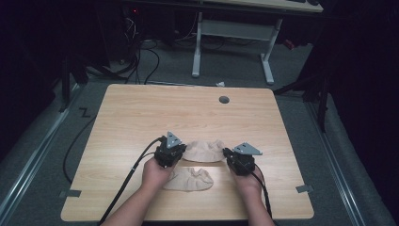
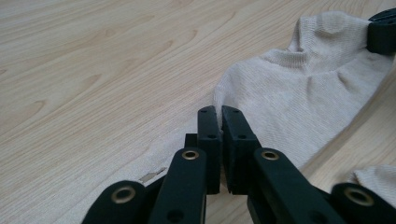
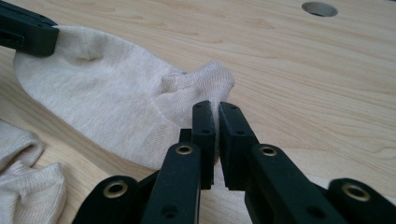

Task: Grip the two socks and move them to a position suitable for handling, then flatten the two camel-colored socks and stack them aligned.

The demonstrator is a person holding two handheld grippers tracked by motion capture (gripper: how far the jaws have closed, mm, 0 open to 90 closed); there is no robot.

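A beige ankle sock lies flat across the middle of the wooden table, stretched between my two grippers. My left gripper is shut on its left end; in the left gripper view the jaws pinch the edge of the sock. My right gripper is shut on the other end, where its jaws clamp the bunched cuff of the sock. A second beige sock lies crumpled nearer the person, between the two hands.
A round cable hole sits near the table's far edge. The second sock lies close beside the held one. Cables trail from both grippers off the front edge. A white desk frame stands on the floor beyond.
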